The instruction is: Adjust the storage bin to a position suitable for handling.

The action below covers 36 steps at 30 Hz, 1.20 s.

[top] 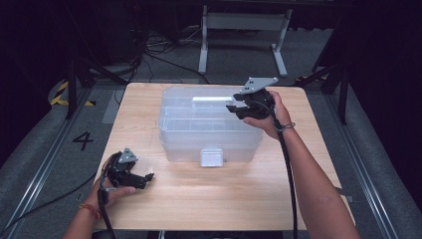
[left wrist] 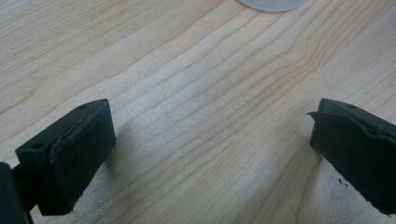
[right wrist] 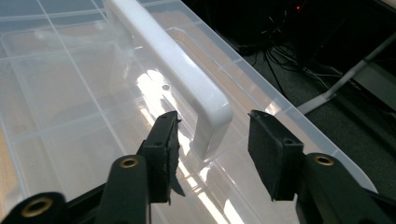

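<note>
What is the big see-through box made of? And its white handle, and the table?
The box looks like clear plastic: you can see its inner dividers through the glossy lid. The handle seems to be smooth, shiny white plastic, with light glinting off it. The table shows pale wood grain, though it could be a printed laminate.

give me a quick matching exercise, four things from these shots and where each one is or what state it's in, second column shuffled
Things:
1. left gripper
2. right gripper
3. white handle
4. latch

Places or states:
A. on the front of the clear box, facing the person
B. open, low over bare table near its front left corner
C. lying along the top of the box lid
D. open, jaws either side of the handle's end

Pairs: 1-B, 2-D, 3-C, 4-A
</note>
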{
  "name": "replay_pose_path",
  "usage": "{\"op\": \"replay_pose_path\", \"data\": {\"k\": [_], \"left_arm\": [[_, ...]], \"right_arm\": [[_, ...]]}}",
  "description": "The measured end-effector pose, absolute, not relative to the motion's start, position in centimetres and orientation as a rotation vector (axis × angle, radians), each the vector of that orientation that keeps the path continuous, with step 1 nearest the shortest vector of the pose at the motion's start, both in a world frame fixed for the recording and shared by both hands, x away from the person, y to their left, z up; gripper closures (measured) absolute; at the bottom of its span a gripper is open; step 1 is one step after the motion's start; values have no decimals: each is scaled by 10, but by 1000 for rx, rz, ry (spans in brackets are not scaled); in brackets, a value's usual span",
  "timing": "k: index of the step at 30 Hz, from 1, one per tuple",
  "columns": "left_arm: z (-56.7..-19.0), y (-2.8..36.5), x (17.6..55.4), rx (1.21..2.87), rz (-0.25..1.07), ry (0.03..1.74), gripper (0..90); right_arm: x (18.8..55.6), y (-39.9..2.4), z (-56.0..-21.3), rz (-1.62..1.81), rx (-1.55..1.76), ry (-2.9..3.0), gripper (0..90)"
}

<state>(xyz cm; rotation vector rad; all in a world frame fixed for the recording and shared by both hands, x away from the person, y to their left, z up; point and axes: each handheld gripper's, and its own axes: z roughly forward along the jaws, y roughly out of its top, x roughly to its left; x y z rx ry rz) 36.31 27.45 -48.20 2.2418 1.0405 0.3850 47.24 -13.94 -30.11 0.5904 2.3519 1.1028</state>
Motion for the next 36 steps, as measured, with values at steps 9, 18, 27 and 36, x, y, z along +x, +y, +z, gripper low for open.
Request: {"op": "replay_pose_path", "data": {"k": [9, 18, 27, 36], "left_arm": [[-483, 274, 362, 2231, 387, 1049, 10], [-483, 274, 362, 2231, 388, 1050, 11], [-481, 274, 361, 2218, 392, 1050, 60], [-468, 273, 358, 2177, 415, 1006, 284]], "right_arm": [[478, -129, -302, 1068, 587, 2372, 655], [481, -123, -304, 1039, 592, 2366, 729], [480, -122, -304, 1029, 588, 2365, 734], [486, -123, -299, 1031, 592, 2394, 734]]}}
